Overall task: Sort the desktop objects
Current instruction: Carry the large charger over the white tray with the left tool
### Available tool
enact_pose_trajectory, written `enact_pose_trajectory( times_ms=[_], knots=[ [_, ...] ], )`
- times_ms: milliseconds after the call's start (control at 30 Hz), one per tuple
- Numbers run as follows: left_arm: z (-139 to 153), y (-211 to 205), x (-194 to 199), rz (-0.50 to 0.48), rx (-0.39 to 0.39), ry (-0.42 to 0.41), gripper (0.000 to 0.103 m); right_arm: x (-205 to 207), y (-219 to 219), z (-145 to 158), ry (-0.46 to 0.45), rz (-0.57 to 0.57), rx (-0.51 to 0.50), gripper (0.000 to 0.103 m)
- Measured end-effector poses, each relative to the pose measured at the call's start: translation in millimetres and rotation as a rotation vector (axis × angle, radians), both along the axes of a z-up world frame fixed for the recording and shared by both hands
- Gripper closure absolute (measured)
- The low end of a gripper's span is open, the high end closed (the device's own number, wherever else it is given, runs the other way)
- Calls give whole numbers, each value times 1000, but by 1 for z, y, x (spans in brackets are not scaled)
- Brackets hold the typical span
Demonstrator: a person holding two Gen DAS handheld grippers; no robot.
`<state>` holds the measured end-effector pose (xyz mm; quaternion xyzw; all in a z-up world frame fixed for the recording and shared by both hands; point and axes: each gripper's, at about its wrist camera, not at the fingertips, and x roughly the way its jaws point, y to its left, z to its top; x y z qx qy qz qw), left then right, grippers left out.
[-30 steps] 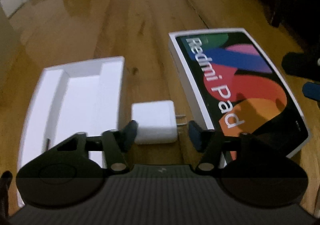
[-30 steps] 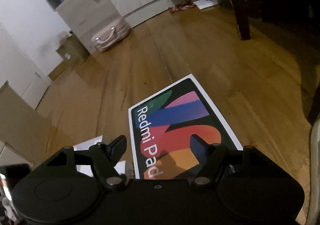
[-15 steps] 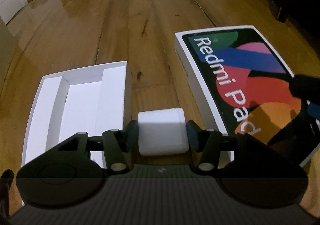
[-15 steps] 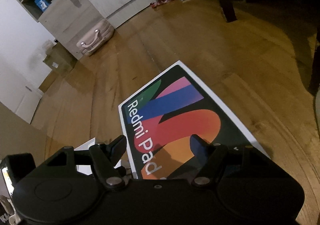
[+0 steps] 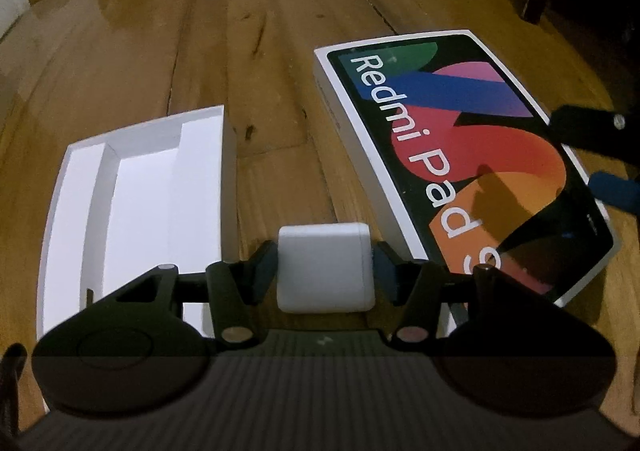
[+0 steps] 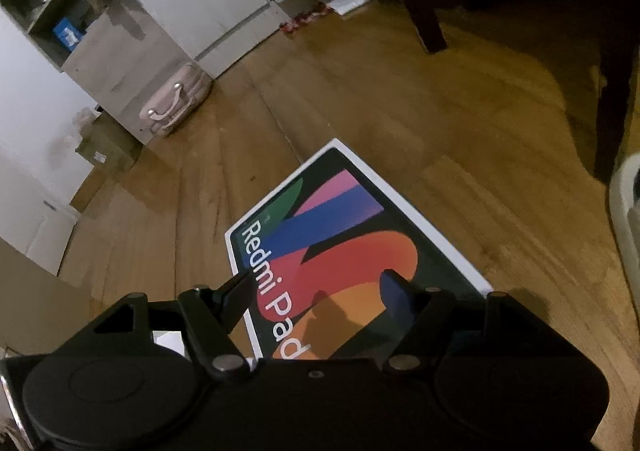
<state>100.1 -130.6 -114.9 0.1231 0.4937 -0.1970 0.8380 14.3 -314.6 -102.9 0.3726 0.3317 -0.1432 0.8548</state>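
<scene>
left claw (image 5: pixel 325 265): narrow, straddling white charger (image 5: pixel 325 267), grip unclear, likely for tray (image 5: pixel 140 203) beside | right claw (image 6: pixel 316 293): wide, empty, above Redmi Pad box (image 6: pixel 348 251)

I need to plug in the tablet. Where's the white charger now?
In the left wrist view, the white charger sits between the left gripper jaws, above the wooden floor, flanked by the white tray and Redmi Pad box.

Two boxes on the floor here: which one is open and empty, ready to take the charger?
The plain white box left of the left gripper, lidless with bare compartments. The Redmi Pad box on the right is shut, printed face up. The charger sits between the left gripper's fingers.
</scene>
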Motion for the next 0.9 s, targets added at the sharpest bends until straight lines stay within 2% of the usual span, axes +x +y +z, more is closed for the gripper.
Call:
enact_pose_trajectory(
  times_ms=[200,467,667,800,833,867,900],
  knots=[
    [-7,0,-1,-4,-3,-26,50,1,0,-2,10,0,-1,28],
    [-5,11,1,60,-56,15,51,4,1,-7,21,6,15,28],
    [-4,10,-7,93,18,17,51,4,-1,-10,29,22,51,28],
    [3,18,-8,136,-14,34,52,4,0,-8,25,38,67,28],
    [6,20,-8,145,-30,33,60,3,0,-8,23,41,69,28],
    [10,22,-8,146,-64,35,93,3,-1,-8,23,43,69,28],
    [15,23,-7,148,-102,37,95,2,-1,-8,24,40,68,28]
  ],
)
